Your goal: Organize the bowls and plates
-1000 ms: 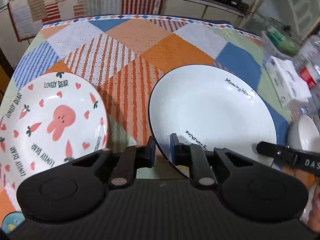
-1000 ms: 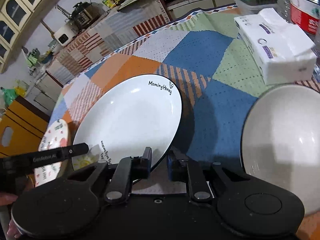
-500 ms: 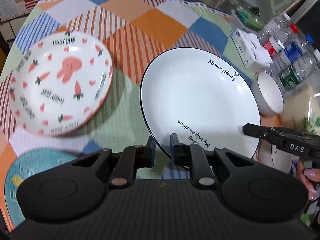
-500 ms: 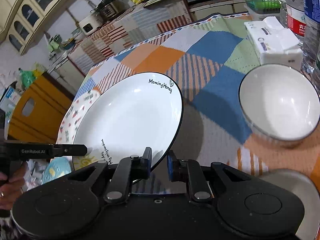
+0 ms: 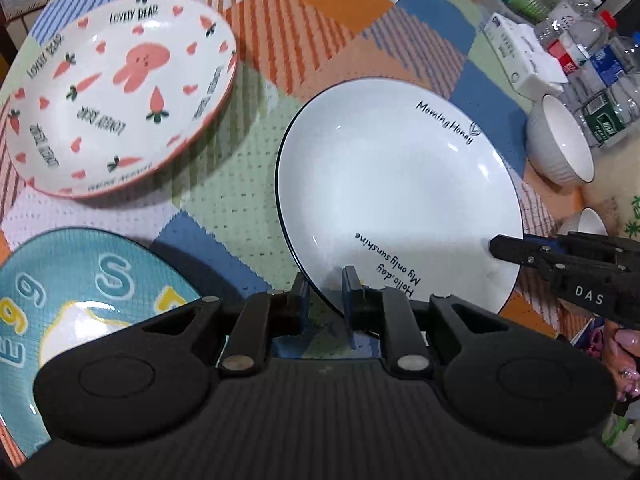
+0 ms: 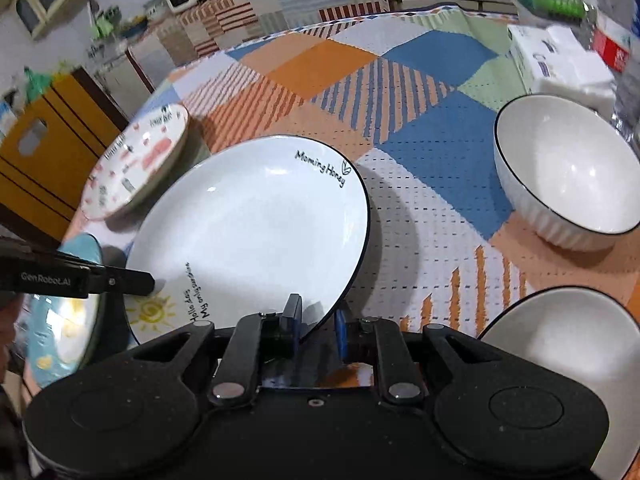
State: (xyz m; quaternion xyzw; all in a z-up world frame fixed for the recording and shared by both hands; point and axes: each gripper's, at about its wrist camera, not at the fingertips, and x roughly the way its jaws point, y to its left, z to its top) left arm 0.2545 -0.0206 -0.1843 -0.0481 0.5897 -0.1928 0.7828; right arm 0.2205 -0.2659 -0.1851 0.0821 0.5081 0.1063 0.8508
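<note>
We hold a round white ceramic plate with a thin dark rim and black lettering [image 5: 396, 196] by its near edge, one gripper on each side. The left gripper [image 5: 325, 292] has its jaws nearly together, pinching the rim at the plate's lower left; the right gripper [image 6: 318, 322] has its jaws just as narrow, pinching the rim at the lower right. Each shows as a black arm at the plate's edge in the other's wrist view. The plate sits tilted above a bench covered in a patchwork cloth of orange, blue, green and white [image 6: 424, 216]. To its left lie a white plate printed with a pink rabbit and carrots [image 5: 120, 96] and, nearer us, a teal plate with yellow and white letters [image 5: 80, 300], each apart from it. To its right stand a white ribbed bowl with a dark rim [image 6: 564, 172] and a second white bowl [image 6: 568, 328], nearer us.
</note>
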